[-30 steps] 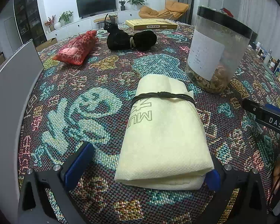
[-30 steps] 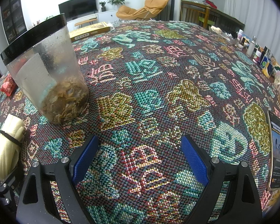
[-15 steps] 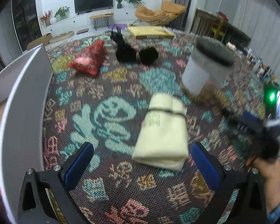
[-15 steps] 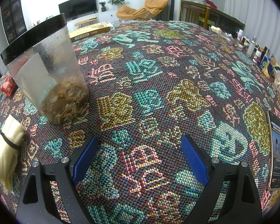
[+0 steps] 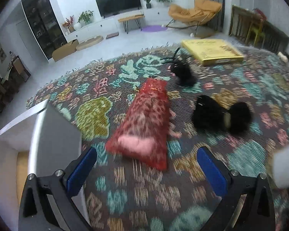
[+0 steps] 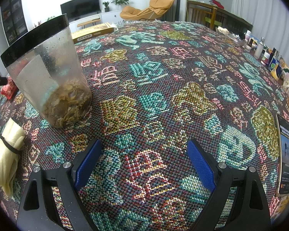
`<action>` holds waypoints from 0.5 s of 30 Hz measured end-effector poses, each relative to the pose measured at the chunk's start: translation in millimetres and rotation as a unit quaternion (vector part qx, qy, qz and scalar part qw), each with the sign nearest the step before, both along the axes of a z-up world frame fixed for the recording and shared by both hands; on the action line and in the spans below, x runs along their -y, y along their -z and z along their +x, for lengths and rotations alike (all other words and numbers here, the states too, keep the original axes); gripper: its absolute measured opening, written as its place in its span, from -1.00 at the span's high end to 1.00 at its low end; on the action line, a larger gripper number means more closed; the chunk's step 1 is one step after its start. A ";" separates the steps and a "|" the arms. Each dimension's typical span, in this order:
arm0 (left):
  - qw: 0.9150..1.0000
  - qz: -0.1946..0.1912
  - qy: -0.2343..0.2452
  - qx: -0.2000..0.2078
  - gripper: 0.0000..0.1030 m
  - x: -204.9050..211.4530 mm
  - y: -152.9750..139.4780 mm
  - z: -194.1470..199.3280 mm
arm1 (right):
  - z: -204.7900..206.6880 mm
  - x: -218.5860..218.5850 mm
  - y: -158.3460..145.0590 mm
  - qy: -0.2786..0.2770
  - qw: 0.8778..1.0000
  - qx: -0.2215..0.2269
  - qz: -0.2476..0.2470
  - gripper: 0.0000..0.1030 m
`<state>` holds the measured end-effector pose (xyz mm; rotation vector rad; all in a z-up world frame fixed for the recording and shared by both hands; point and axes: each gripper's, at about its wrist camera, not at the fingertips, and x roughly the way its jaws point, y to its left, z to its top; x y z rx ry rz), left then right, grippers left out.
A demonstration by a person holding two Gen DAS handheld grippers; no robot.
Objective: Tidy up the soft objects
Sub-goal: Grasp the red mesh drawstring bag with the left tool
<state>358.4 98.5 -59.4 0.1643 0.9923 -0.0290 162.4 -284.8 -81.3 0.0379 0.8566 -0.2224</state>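
Tongs in the left hand [image 5: 146, 166], jaws wide and empty, have swung off the cream folded cloth bundle tied with a black band [image 6: 6, 154], now at lower left of the right view, and frame the red mesh pouch with pink filling [image 5: 146, 123] at centre on the patterned counter [image 6: 163, 80]. Judged next pick. Right tongs [image 6: 144, 163] hang wide open, empty, unmoved.
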 end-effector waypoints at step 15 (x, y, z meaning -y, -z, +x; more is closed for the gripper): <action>0.998 -0.047 0.006 -0.036 0.41 -5.1 19.1 -0.5 | 1.8 -1.1 1.3 -0.001 1.000 -0.002 0.001 -0.83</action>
